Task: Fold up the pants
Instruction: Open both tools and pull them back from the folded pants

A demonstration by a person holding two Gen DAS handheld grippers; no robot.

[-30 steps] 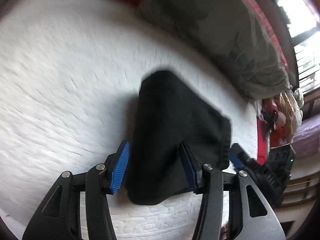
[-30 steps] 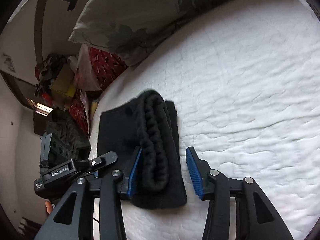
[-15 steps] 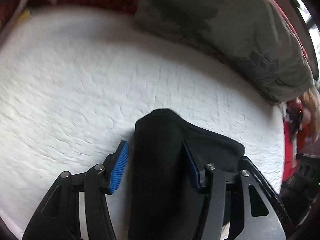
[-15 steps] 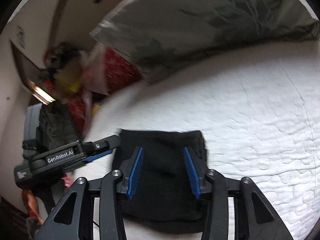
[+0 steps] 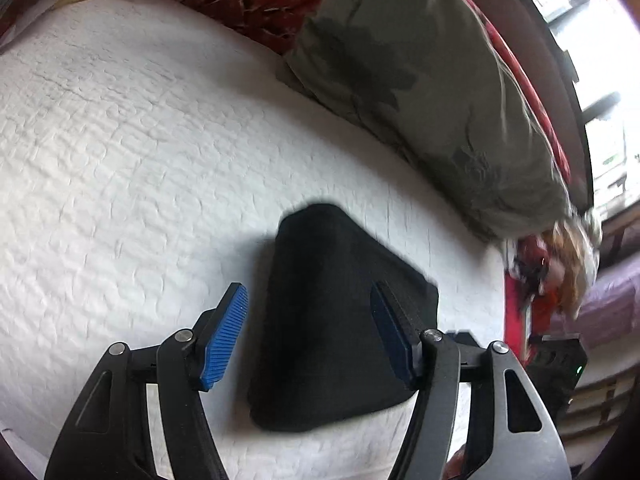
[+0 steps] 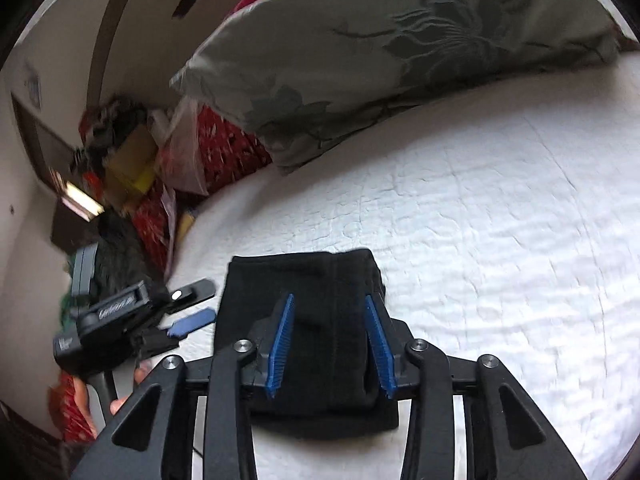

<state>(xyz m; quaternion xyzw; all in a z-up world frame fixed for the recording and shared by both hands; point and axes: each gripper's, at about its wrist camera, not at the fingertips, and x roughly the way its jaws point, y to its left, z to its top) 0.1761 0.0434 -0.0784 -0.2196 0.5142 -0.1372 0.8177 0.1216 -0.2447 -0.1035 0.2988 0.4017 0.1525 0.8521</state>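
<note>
Both grippers, left gripper (image 5: 308, 332) and right gripper (image 6: 330, 342), have jaws spread wide, holding nothing. Under them the black pants (image 6: 304, 320) sit folded into 1 compact bundle on the bed (image 6: 500, 264). Soft, floppy stuff, so I'd pinch a thick folded edge. Pillow (image 6: 360, 56) behind.

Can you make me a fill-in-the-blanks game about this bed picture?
1. The folded pants are the color ____.
2. The pants lie on a ____ quilt.
3. The pads on the right tool are the color ____.
4. Both the left tool and the right tool have their jaws ____.

Missing words: black; white; blue; open
</note>
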